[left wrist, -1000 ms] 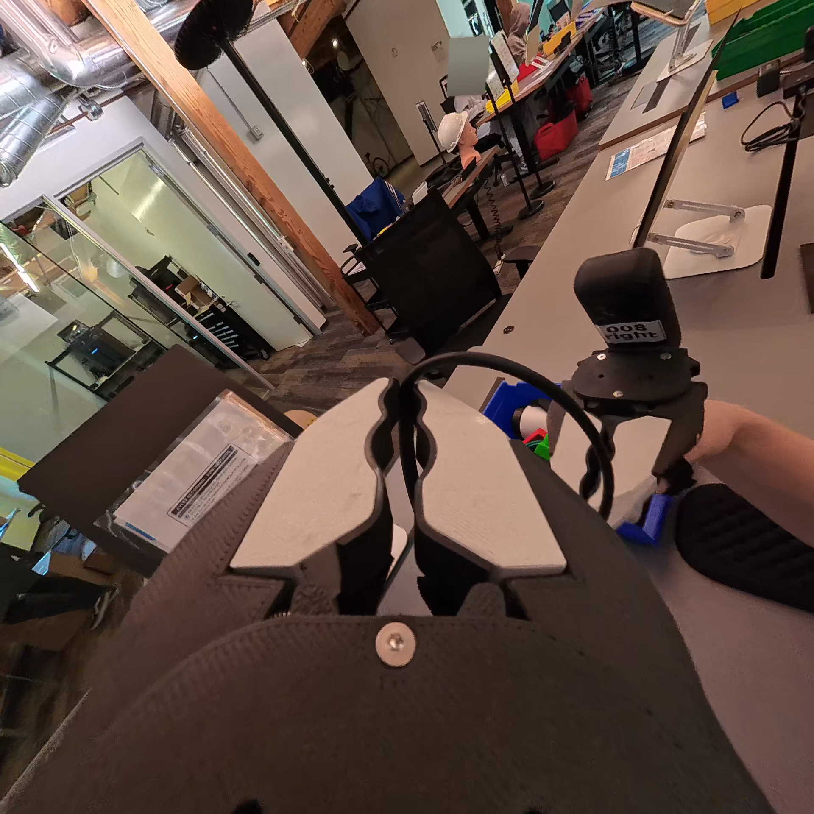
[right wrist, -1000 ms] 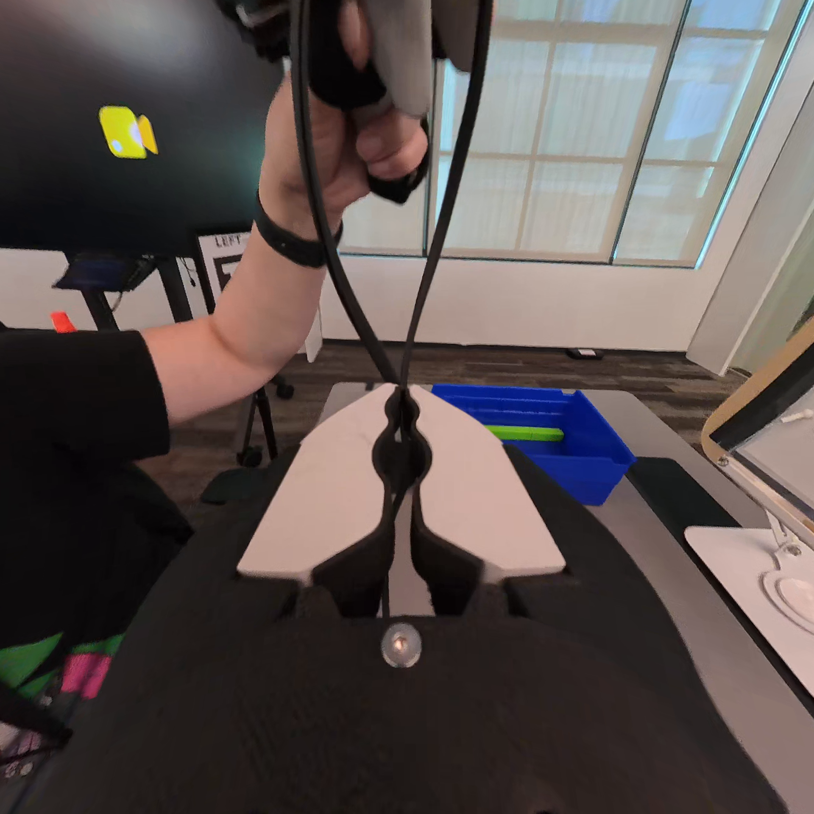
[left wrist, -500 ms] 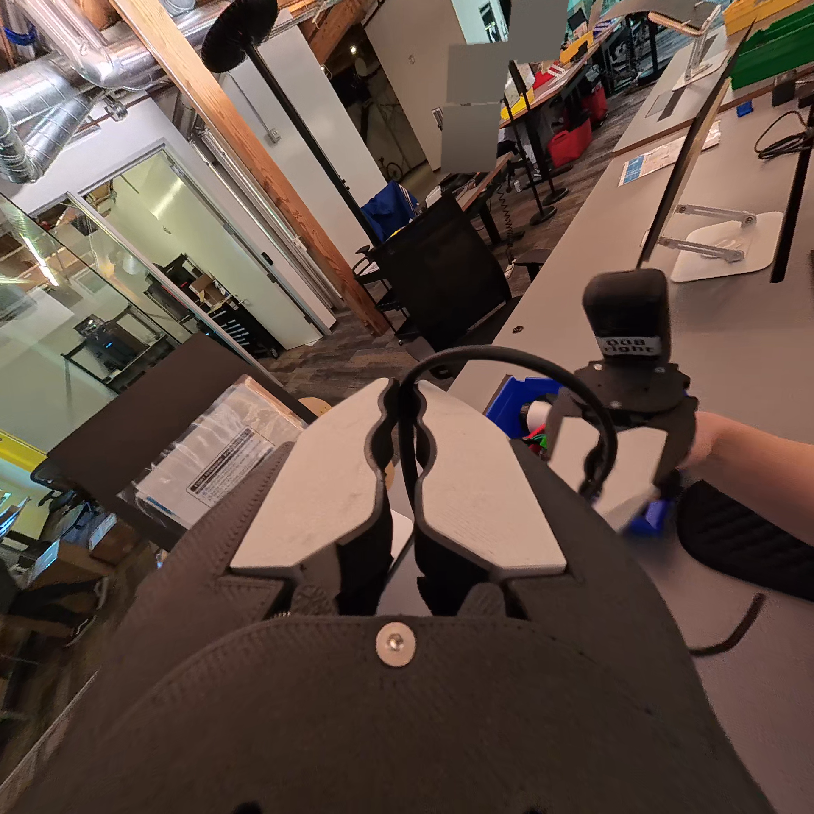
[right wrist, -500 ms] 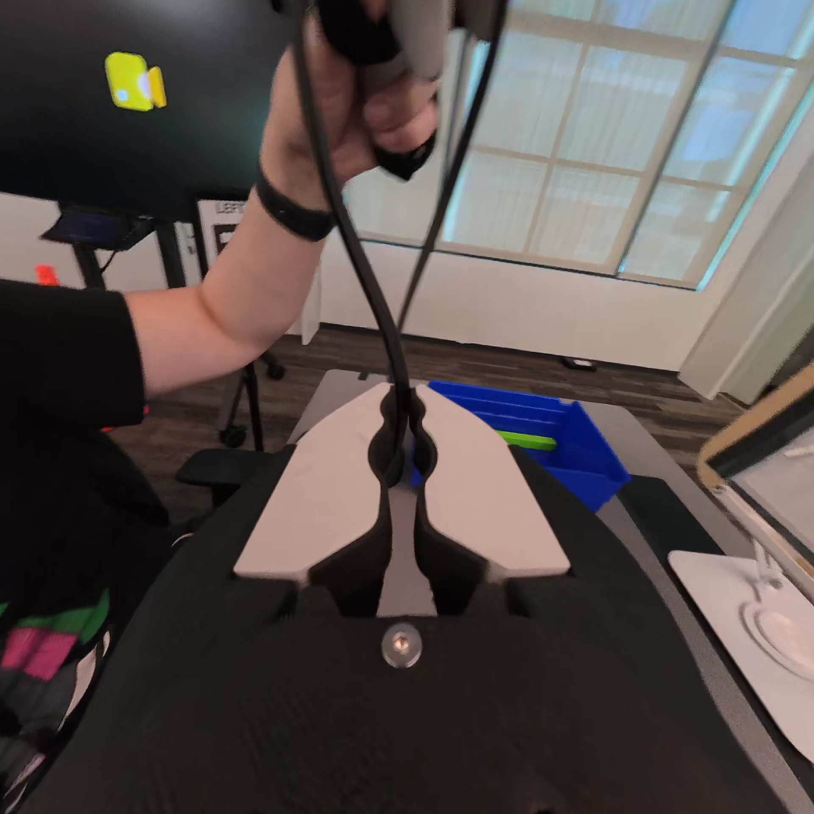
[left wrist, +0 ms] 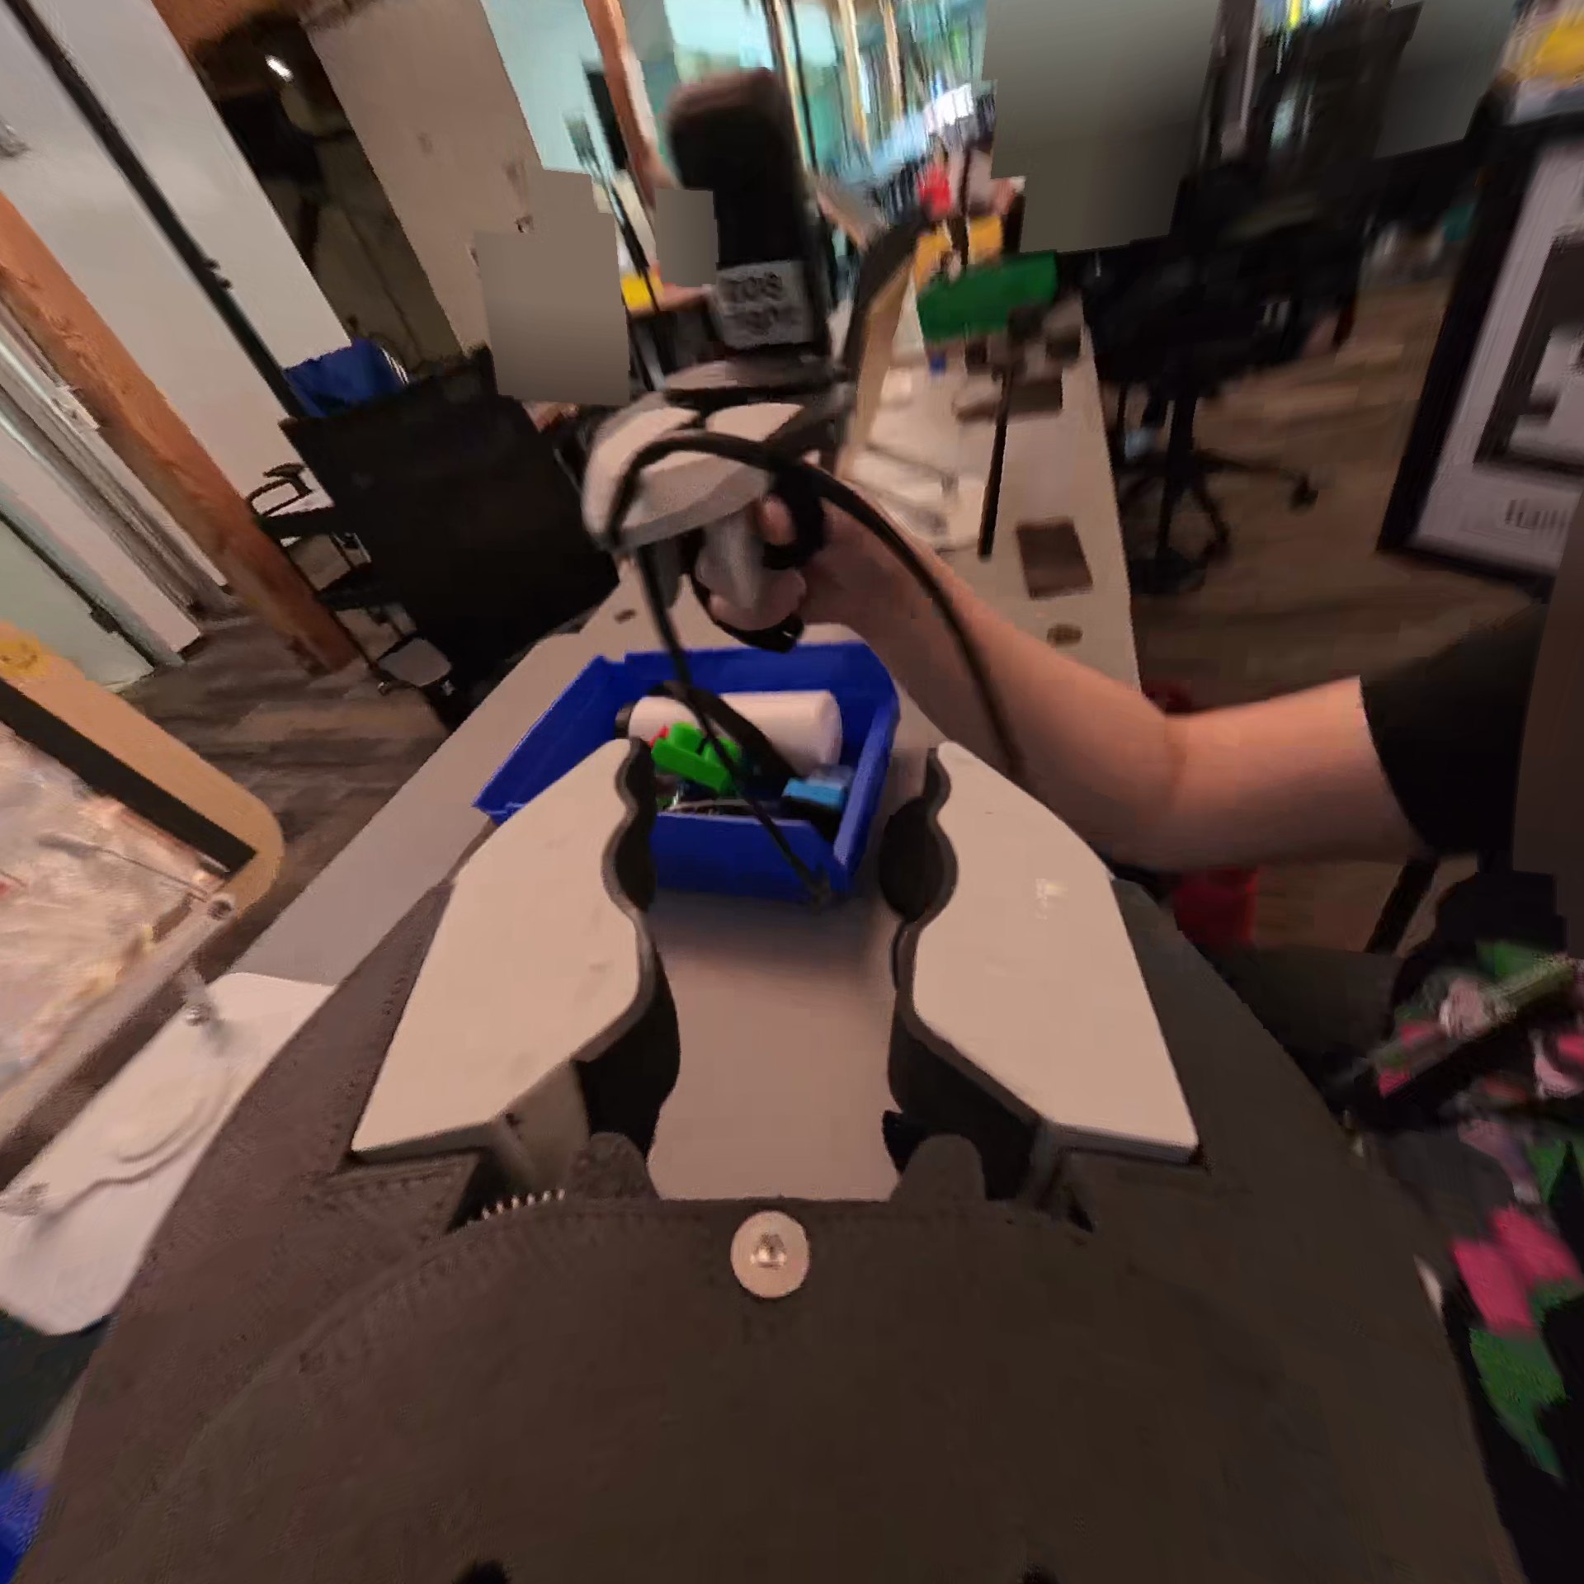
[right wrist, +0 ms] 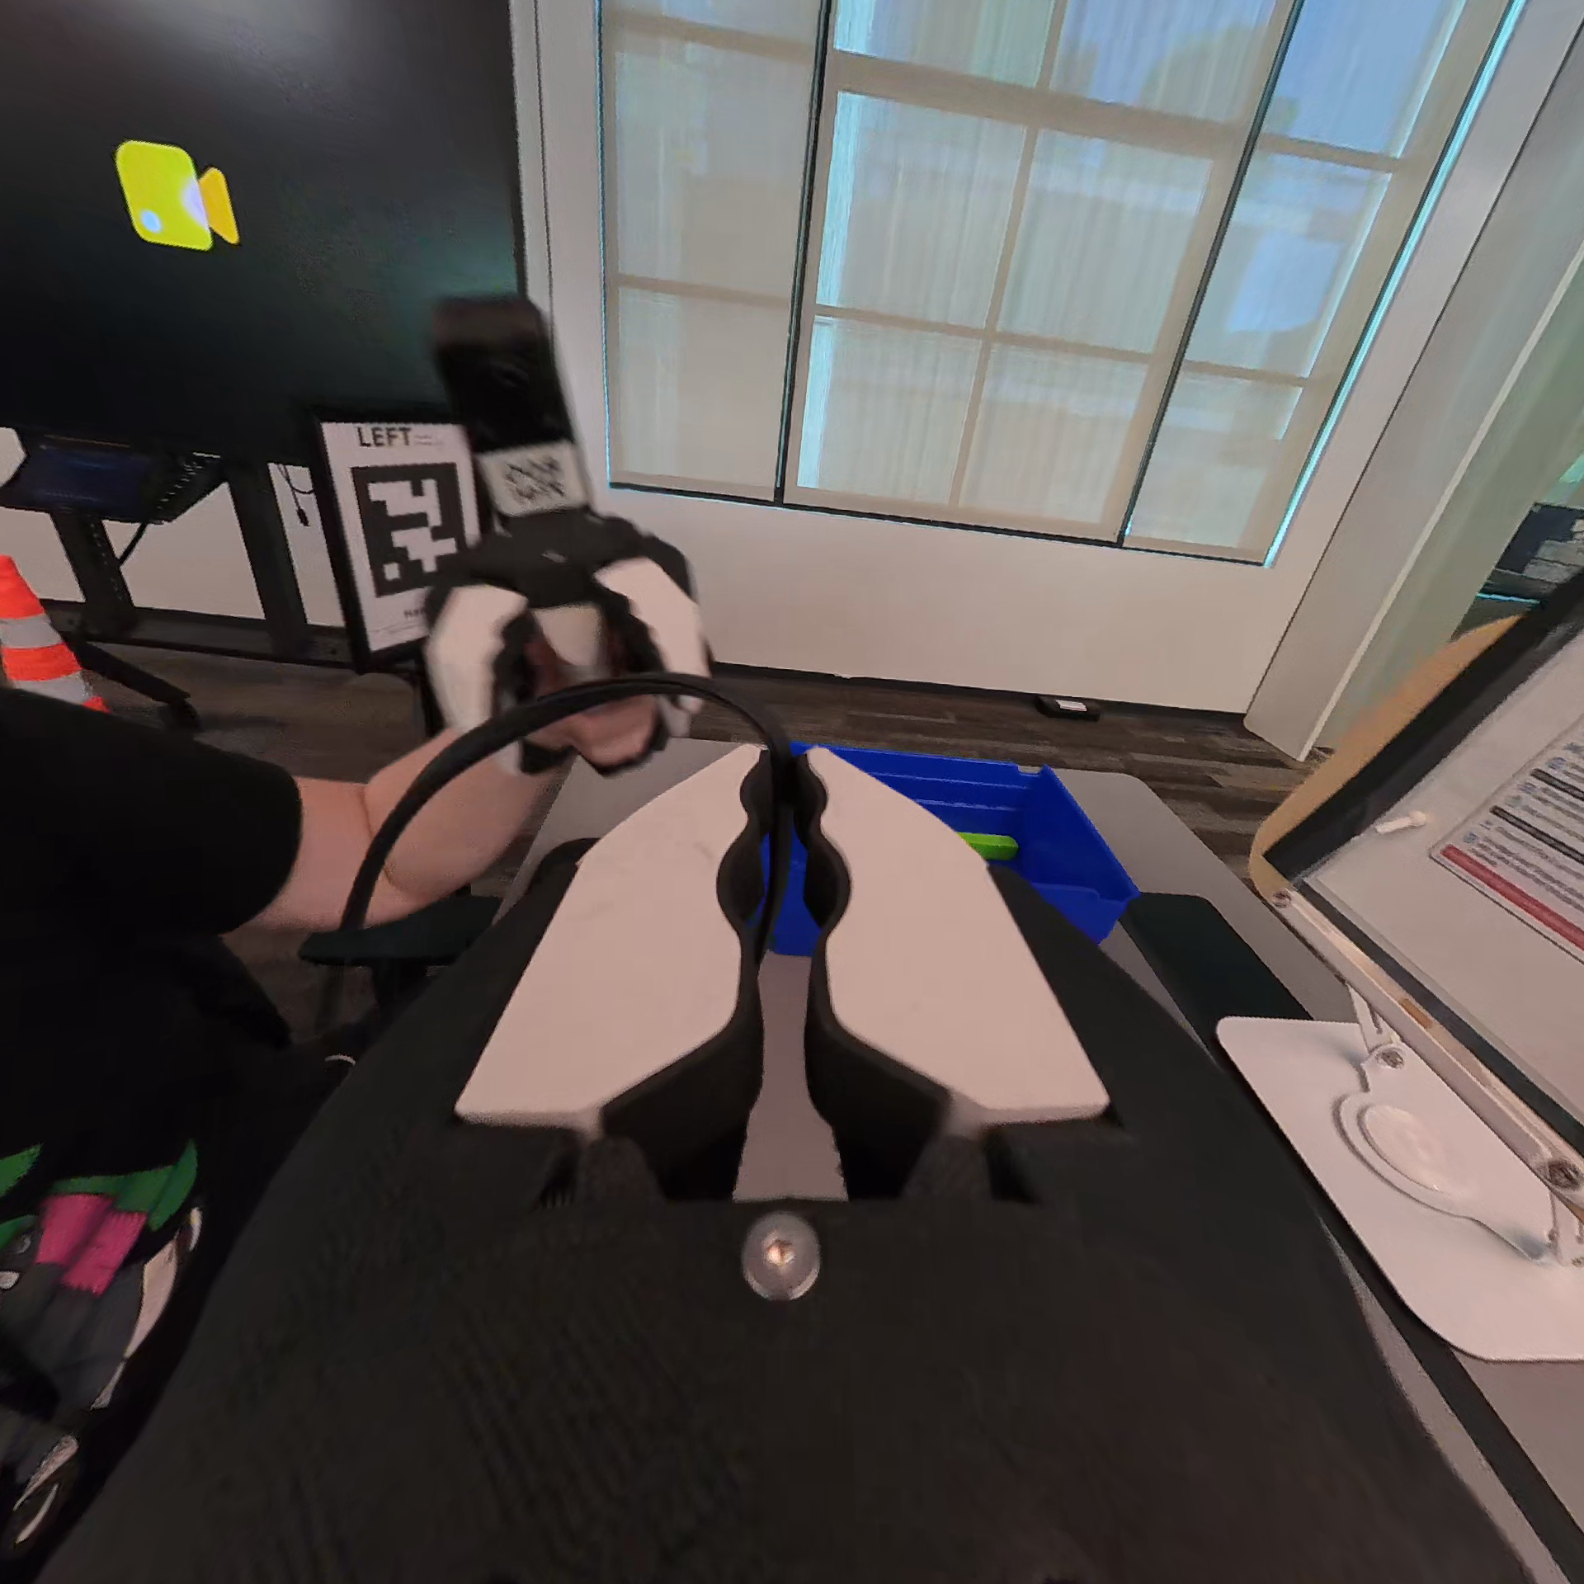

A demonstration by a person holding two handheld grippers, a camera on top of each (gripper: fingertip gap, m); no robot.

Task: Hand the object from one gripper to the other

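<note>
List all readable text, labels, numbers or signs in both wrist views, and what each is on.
I won't transcribe writing, so these are the bearers only.
White floor sign: heading above a black square code, legible.
White label on black handle: blurred.
Printed sheet, right edge: too small.
Dark screen: yellow camera icon, no words.
Left wrist view, white label on black handle: blurred.
Framed poster: blurred.

An open-plan office workshop: long grey desks (left wrist: pixel 1080 480), office chairs (left wrist: pixel 446 514), exposed timber post (left wrist: pixel 111 411).
</note>
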